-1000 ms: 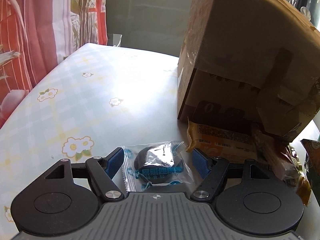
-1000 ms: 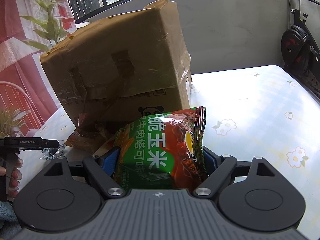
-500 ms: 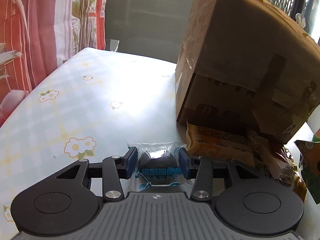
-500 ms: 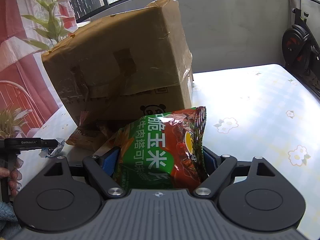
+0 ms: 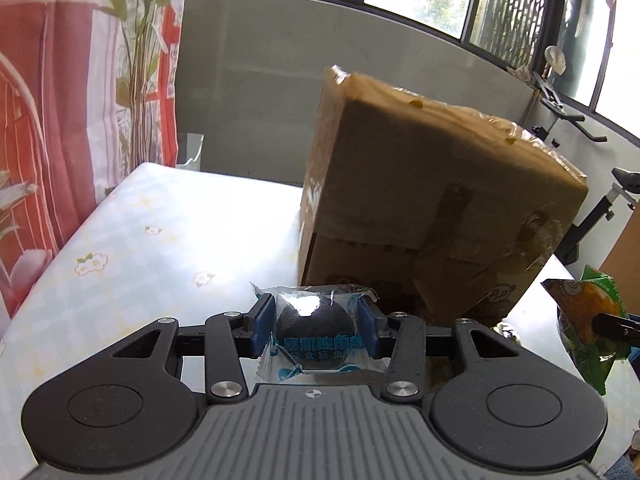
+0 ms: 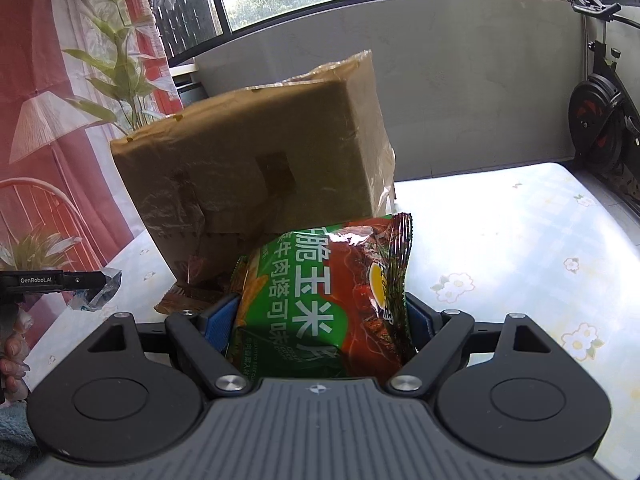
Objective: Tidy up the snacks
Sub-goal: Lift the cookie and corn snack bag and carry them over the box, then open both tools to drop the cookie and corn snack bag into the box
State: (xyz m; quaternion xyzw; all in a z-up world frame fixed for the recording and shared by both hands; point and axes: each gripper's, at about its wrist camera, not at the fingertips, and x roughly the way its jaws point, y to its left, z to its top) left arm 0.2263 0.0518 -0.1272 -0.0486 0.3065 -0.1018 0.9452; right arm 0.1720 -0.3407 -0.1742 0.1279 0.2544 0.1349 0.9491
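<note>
My left gripper [image 5: 316,326] is shut on a dark round bun in a clear wrapper with blue print [image 5: 316,330] and holds it above the table, in front of the tilted cardboard box [image 5: 432,216]. My right gripper [image 6: 320,320] is shut on a green and red corn chip bag [image 6: 324,296], held up in front of the same box [image 6: 260,172]. The chip bag also shows at the right edge of the left wrist view [image 5: 588,320]. The left gripper with its bun wrapper shows at the left of the right wrist view [image 6: 92,284].
The table has a pale floral cloth [image 5: 120,248]. Brown snack packets [image 6: 188,292] lie at the foot of the box. A red curtain [image 5: 60,120] hangs at the left. An exercise bike [image 6: 600,120] stands beyond the table's right end.
My left gripper closed on the bun and lifted it off the table. My right gripper rose a little with the chip bag still held.
</note>
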